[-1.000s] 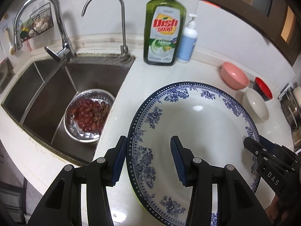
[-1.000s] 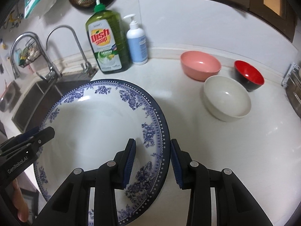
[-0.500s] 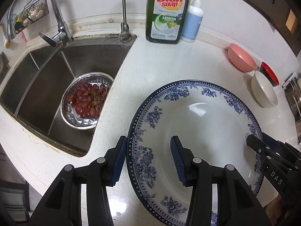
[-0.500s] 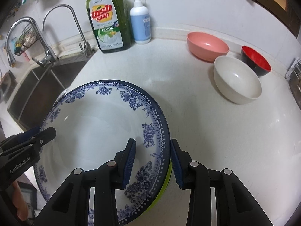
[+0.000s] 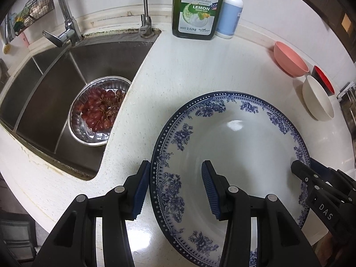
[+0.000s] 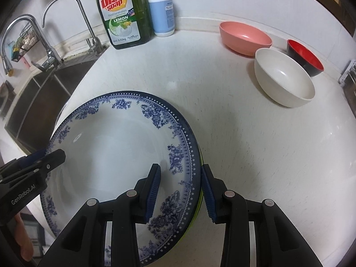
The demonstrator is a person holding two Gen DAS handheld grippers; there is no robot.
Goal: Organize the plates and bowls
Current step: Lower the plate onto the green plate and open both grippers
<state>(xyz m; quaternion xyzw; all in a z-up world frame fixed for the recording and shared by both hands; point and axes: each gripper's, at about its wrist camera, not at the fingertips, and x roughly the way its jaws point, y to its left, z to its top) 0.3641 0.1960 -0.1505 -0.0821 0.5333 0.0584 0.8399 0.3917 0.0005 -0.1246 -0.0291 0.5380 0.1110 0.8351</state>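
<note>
A large white plate with a blue flower rim (image 5: 240,142) (image 6: 115,142) is held between both grippers above the white counter. My left gripper (image 5: 175,189) straddles its left rim, jaws apart on either side of it. My right gripper (image 6: 180,191) straddles its right rim the same way. A yellow-green edge (image 6: 195,213) shows under the plate at the right rim. A pink bowl (image 6: 244,36), a cream bowl (image 6: 283,76) and a red-and-black bowl (image 6: 306,56) stand at the back right.
A steel sink (image 5: 66,84) lies left, with a metal bowl of red grapes (image 5: 100,109) in it. A green dish soap bottle (image 6: 122,13) and a blue pump bottle (image 6: 161,11) stand by the wall. Two taps (image 5: 66,17) rise behind the sink.
Both grippers and the plate have moved down and toward the front of the counter; the soap bottles and bowls now sit farther up in both views.
</note>
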